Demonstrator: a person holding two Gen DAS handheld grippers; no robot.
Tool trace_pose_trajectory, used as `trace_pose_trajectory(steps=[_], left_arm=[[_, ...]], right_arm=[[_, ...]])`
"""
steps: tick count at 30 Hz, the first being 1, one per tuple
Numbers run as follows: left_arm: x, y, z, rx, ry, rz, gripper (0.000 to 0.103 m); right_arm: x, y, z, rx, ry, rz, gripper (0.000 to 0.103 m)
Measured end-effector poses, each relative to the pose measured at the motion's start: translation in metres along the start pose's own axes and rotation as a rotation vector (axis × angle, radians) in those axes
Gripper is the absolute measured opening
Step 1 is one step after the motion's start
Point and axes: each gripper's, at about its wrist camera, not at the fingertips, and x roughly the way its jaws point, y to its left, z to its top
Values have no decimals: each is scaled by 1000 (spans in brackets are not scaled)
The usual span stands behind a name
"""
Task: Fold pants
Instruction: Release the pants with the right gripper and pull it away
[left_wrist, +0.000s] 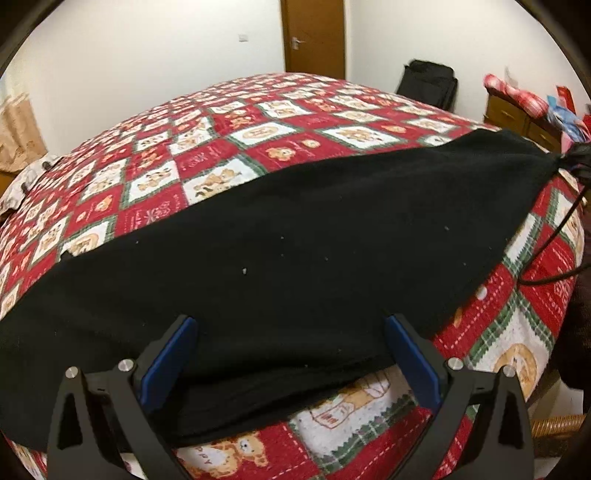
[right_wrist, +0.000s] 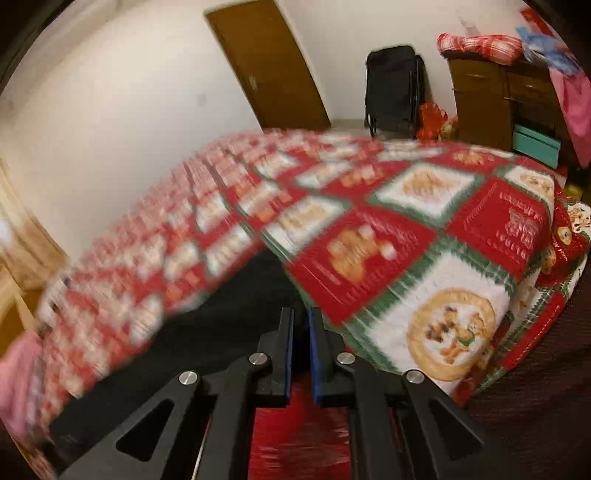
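Note:
Black pants (left_wrist: 295, 240) lie stretched across a bed under a red patchwork quilt (left_wrist: 258, 140). My left gripper (left_wrist: 291, 325) is open, its blue-padded fingers (left_wrist: 177, 354) spread wide over the pants' near edge without pressing the cloth. At the far right the pants taper to a point where my right gripper (left_wrist: 578, 155) pinches them. In the blurred right wrist view, the right gripper (right_wrist: 301, 317) stands nearly closed, with the black pants (right_wrist: 221, 325) running in between its pads from the left above the quilt (right_wrist: 443, 240).
A brown door (left_wrist: 314, 37) and a black suitcase (left_wrist: 428, 85) stand by the far wall. A wooden dresser (left_wrist: 517, 114) with red cloth on top is at the right. A black cable (left_wrist: 554, 236) hangs over the bed's right edge. A wicker seat (left_wrist: 557, 424) is nearby.

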Motion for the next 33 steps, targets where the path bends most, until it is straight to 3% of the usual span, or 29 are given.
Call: trace_pose_trajectory(steps=[3, 5, 7, 9, 11, 13, 17, 19, 23, 26, 30, 33], left_arm=[[-9, 5, 5, 20, 10, -33, 102], [-19, 7, 11, 21, -33, -36, 102], [-30, 8, 22, 28, -91, -38, 102], [-33, 5, 34, 34, -129, -27, 102], [-25, -4, 48, 46, -139, -20, 102], [-17, -13, 54, 43, -147, -28, 102], [2, -32, 54, 39, -131, -44, 102], [15, -39, 42, 55, -74, -34, 102], [20, -32, 27, -25, -57, -73, 102], [18, -36, 28, -10, -53, -64, 103], [19, -41, 26, 4, -60, -45, 103], [19, -41, 25, 7, -60, -44, 103]], right_arm=[[1, -15, 7, 51, -19, 74, 19], [-6, -31, 17, 175, -20, 126, 26], [-27, -43, 21, 286, -136, 127, 26], [-46, -34, 27, 240, -253, 102, 26], [-36, -8, 43, 77, -200, 106, 26], [-5, 13, 58, -24, -62, 120, 27], [57, 19, 71, -35, 148, 111, 27], [80, 17, 67, -45, 211, 87, 27], [86, 19, 53, -92, 185, 83, 27], [79, 27, 49, -149, 210, 64, 27], [71, 38, 51, -202, 216, 60, 15], [46, 45, 53, -229, 49, 16, 14]])
